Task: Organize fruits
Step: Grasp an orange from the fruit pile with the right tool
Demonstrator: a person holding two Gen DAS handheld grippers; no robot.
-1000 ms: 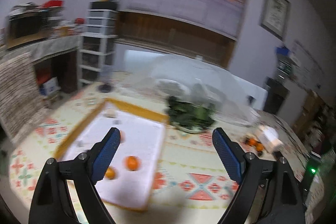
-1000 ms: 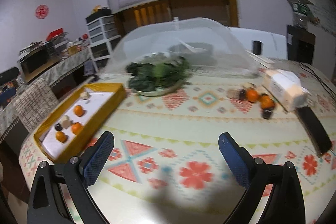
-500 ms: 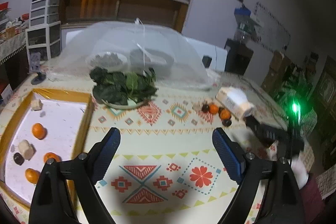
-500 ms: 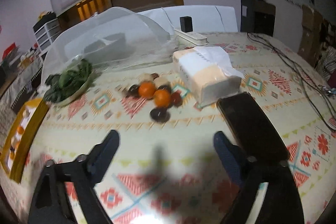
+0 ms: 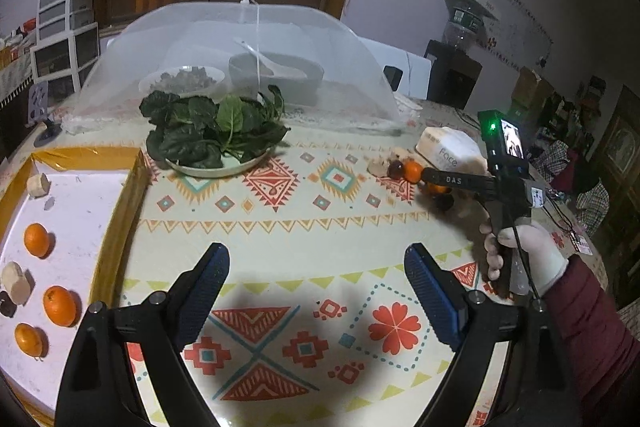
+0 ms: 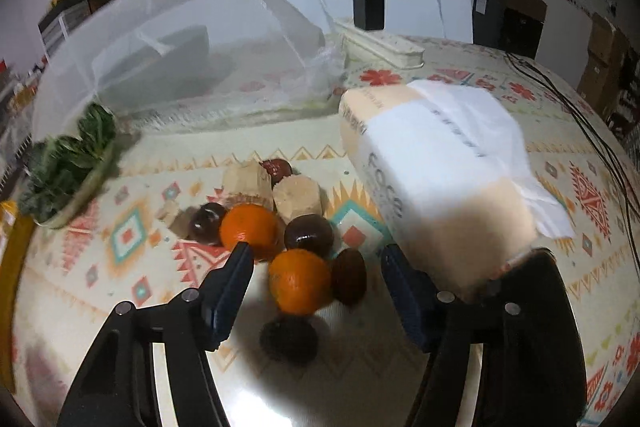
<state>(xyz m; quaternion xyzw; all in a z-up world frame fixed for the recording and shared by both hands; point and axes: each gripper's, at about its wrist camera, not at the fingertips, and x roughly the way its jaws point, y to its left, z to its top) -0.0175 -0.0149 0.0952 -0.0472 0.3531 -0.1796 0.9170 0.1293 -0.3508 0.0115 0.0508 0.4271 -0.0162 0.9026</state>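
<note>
In the left wrist view, the left gripper [image 5: 316, 281] was held spread wide over the patterned tablecloth [image 5: 280, 227] with nothing between its jaws. At the left edge the yellow-rimmed tray [image 5: 116, 227] was seen, and three oranges were counted on its white floor, among them one nearest the rim [image 5: 60, 305], with two pale chunks and one dark fruit beside them. Far to the right, the right gripper [image 5: 434, 183] was seen reaching into the loose pile of fruit beside the tissue pack [image 5: 448, 147], carried by a gloved hand [image 5: 524, 255].

In the right wrist view, the right gripper's [image 6: 316, 269] jaws were closing around the near orange [image 6: 299, 281], which lay between them but was not yet seen to be pressed by the pads. In the pile two oranges were counted, the second [image 6: 250, 229] just behind the left finger, with about five dark fruits and two pale chunks.

For a clean pick, it was judged that the jaws should be centred on the near orange alone, so that the dark fruit [image 6: 349, 277] touching its right side would not be caught, and that the closing should be finished before any lift
</note>
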